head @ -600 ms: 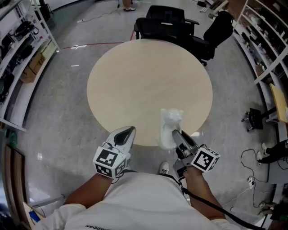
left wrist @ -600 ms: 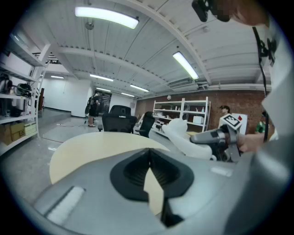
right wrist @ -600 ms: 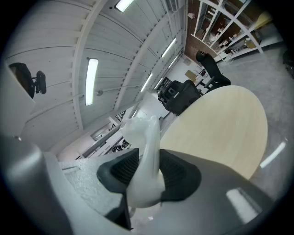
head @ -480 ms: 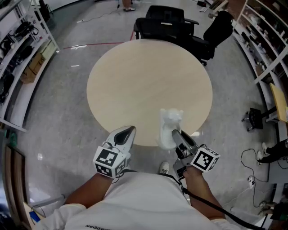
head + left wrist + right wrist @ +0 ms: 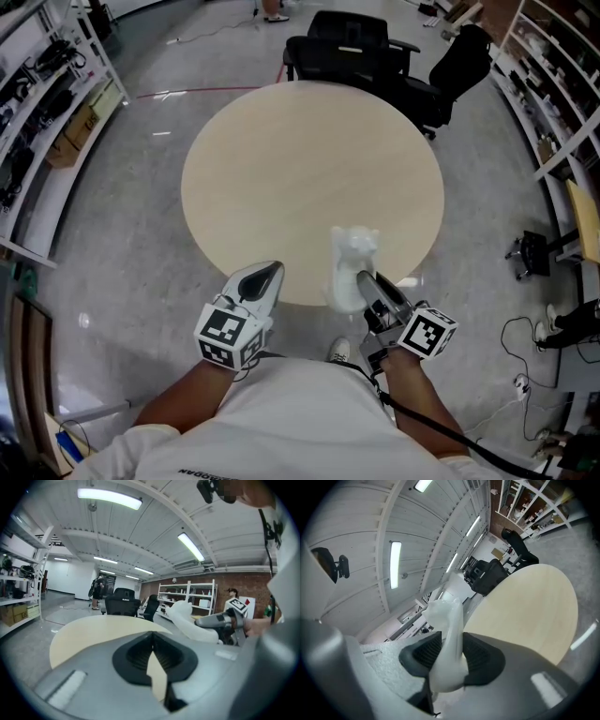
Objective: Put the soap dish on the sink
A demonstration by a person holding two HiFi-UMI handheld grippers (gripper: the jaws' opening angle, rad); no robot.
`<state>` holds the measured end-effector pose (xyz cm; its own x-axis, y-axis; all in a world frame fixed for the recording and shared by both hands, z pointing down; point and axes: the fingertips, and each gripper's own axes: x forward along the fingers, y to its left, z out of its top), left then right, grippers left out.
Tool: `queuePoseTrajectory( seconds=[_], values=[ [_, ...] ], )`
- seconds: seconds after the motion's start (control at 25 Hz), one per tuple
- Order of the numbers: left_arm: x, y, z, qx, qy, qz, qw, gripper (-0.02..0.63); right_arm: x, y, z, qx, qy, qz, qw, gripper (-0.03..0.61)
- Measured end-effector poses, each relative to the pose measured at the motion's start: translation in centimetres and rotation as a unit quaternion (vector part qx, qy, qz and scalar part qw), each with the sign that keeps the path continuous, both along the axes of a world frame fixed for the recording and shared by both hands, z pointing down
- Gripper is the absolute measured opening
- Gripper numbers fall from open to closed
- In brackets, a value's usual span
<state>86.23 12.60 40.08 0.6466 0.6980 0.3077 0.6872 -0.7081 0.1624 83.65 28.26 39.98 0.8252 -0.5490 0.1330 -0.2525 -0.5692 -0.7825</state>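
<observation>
Nothing has shifted — right hand-held gripper (image 5: 365,277) stays clamped on the soap dish (image 5: 354,251) at the desk (image 5: 281,159) edge; left hand-held gripper (image 5: 271,270) closed, empty.

I see a milky white soap dish (image 5: 352,261), a pale beige round table (image 5: 300,159), black office chairs (image 5: 352,47) at twelve o'clock and a glossy grey floor (image 5: 122,253). My grey left gripper (image 5: 269,273) and right gripper (image 5: 365,280) each carry a black-and-white square-patterned cube (image 5: 228,336).
</observation>
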Motion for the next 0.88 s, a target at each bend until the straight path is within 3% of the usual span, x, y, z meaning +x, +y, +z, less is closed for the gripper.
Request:
queuePoseTrajectory(
  seconds=[0.56, 0.88],
  values=[
    [-1.7, 1.5, -0.2, -0.001, 0.002, -0.061, 0.9982, 0.009, 0.0, 1.2, -0.1, -0.014, 0.012, -0.075, 0.997, 0.144],
    [-3.6, 4.8, 1.0, -0.015, -0.001, -0.087, 0.9961, 0.009, -1.4, 3.6, 0.7, -0.025, 0.01, -0.12, 0.992, 0.144]
  ],
)
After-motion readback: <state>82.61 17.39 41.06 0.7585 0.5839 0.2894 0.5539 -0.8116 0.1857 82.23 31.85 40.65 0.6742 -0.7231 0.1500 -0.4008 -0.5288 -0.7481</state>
